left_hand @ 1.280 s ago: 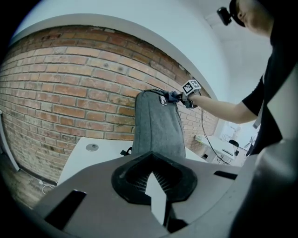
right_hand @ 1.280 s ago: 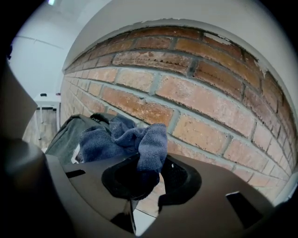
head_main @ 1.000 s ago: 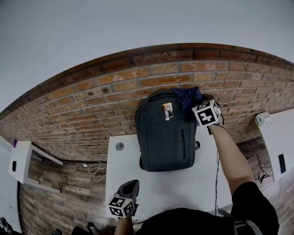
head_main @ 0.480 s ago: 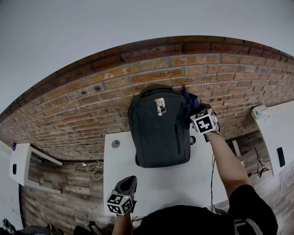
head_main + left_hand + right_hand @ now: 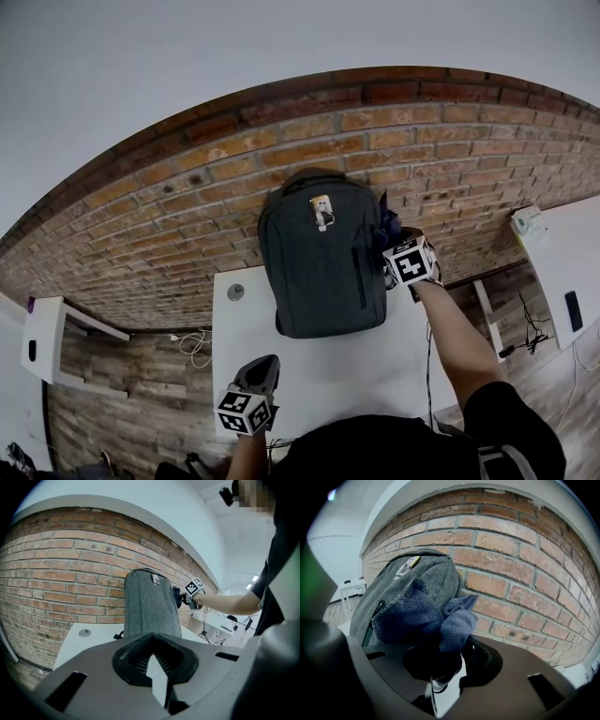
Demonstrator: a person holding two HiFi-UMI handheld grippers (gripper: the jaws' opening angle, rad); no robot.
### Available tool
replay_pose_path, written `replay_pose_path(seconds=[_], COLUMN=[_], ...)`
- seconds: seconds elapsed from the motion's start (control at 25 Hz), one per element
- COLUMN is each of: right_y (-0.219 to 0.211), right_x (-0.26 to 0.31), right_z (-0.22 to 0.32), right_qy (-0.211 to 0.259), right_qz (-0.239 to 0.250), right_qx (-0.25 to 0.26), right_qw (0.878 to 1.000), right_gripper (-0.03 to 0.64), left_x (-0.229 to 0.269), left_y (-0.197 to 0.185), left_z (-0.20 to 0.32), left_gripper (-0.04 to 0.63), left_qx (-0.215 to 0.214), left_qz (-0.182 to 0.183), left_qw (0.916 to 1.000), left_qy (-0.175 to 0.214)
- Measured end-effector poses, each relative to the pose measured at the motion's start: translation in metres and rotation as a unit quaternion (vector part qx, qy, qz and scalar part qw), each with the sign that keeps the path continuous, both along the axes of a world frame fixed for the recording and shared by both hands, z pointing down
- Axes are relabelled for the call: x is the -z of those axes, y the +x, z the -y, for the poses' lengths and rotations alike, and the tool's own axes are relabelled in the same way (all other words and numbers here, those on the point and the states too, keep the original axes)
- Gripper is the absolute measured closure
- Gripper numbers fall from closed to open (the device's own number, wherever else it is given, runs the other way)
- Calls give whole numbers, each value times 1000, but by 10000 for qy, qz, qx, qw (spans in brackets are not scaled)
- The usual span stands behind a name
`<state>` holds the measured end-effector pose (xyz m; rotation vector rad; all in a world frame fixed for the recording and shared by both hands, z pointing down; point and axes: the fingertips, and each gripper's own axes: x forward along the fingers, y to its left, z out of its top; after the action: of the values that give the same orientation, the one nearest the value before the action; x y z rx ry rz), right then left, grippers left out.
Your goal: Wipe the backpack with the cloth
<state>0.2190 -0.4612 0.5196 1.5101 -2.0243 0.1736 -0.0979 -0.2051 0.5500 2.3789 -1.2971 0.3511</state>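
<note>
Standing upright on the table [image 5: 309,367], the backpack [image 5: 319,258] is touched on its side by the cloth [image 5: 417,613] clamped in the right gripper [image 5: 440,665]. With the left gripper [image 5: 155,666] closed, empty and well apart, it could be toppled.

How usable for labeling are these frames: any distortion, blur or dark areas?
Head view: sharp and evenly lit, but fisheye bows the brick wall into an arch. Left gripper view: black vignetted corners, backpack clear. Right gripper view: cloth sinks into shadow at the right claw, wall curved.
</note>
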Motion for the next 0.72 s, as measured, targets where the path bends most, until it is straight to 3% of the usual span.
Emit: replay_pose_path(seconds=[0.4,0.72], right_y=[-8,-6], right_x=[-46,-60], right_z=[-36,-44], right_qy=[-412,-385], right_qz=[-52,109], right_qx=[172,50], right_qw=[9990,9992], right_gripper=[515,515], left_x=[-1,-3], left_y=[6,7], left_z=[-4,-5], left_gripper=[599,600], left_qx=[-123,-170], left_qz=[-34,-34], left_qw=[9999,9998], left_qy=[-20,-19])
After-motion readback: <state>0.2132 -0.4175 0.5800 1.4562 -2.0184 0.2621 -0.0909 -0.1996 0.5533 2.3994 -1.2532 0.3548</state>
